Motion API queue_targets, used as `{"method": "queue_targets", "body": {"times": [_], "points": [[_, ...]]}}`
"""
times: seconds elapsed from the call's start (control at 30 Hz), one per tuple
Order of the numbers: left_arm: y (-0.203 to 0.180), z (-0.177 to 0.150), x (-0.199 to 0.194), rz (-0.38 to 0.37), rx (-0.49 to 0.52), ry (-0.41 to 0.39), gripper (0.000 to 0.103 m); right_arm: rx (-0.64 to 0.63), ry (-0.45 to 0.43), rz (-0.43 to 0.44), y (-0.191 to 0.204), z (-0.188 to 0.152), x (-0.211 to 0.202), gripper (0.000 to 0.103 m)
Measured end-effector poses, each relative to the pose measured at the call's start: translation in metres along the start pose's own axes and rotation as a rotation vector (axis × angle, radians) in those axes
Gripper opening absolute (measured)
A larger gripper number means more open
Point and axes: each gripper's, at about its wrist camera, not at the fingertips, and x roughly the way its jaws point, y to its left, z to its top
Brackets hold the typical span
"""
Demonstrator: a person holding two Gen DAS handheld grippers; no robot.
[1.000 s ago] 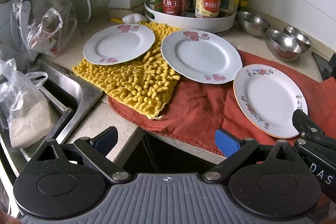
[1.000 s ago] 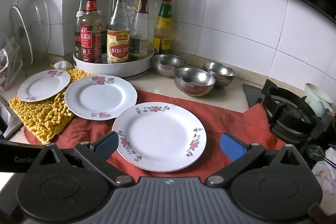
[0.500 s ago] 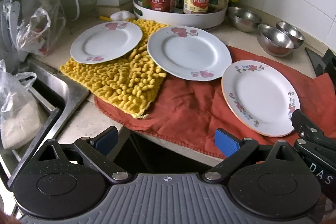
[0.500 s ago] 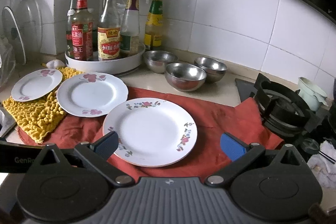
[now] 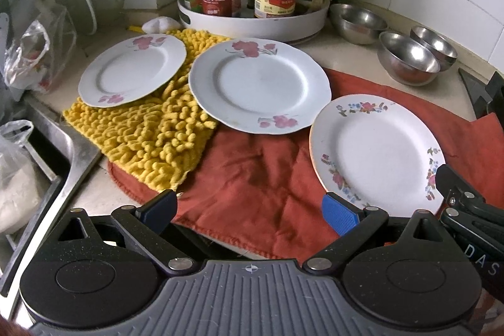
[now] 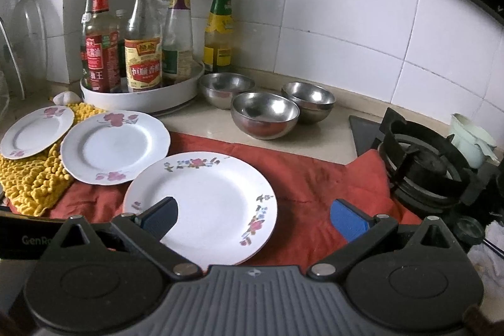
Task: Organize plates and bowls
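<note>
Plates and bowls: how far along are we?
Nothing looks done: three plates lie apart, the nearest plate on the red cloth, and three steel bowls stand unstacked. In hand: nothing; left tongs and right tongs are open, the right over the nearest plate. All stacking is left.

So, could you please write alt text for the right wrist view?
Open right tongs hover over the near edge of a floral plate on a red cloth. Two more plates lie to the left, three steel bowls behind, a bottle rack by the tiled wall.
</note>
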Motion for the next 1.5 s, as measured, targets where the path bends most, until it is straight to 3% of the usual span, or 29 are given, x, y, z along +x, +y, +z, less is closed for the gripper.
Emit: {"method": "queue_targets", "body": {"times": [0.53,0.77,0.87,1.1,1.17,1.23,1.5], "points": [[-0.019,0.014,0.029,-0.048,0.018,0.06,0.102,0.02,0.064,0.071,-0.022,0.007,0.04,0.1],[-0.025,0.022,0.052,-0.15,0.026,0.103,0.1,0.001,0.062,0.101,-0.032,0.01,0.057,0.1],[-0.031,0.025,0.056,-0.149,0.035,0.102,0.1,0.001,0.074,0.129,-0.038,0.013,0.066,0.099],[-0.04,0.028,0.073,-0.143,0.064,0.142,0.098,0.032,0.141,0.216,-0.046,0.013,0.091,0.081],[-0.042,0.03,0.074,-0.141,0.069,0.134,0.098,0.056,0.178,0.258,-0.049,0.013,0.101,0.073],[-0.044,0.032,0.074,-0.15,0.071,0.13,0.097,0.075,0.207,0.302,-0.051,0.011,0.109,0.057],[-0.047,0.038,0.08,-0.171,0.077,0.144,0.098,0.064,0.252,0.336,-0.051,0.011,0.127,0.052]]}}
